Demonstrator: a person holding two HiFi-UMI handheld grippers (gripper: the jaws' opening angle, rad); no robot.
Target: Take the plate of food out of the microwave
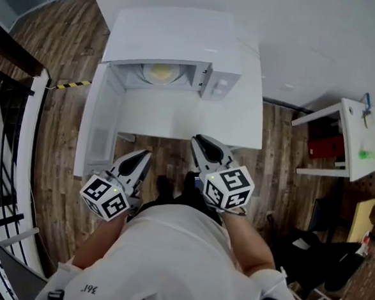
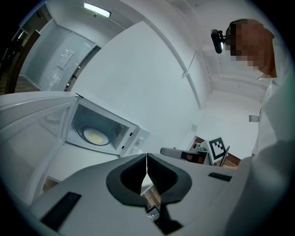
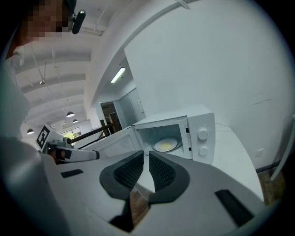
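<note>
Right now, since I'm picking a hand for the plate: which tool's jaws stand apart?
The right tool: a narrow gap shows between its jaws, nothing in it. On the left tool the tips meet.

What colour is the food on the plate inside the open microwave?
Pale yellow food on a white plate; clearest in the right gripper view.

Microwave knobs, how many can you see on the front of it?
2. Both are on the microwave, on the panel right of its open cavity: the upper knob and the lower knob directly below it. None looks hidden.
</note>
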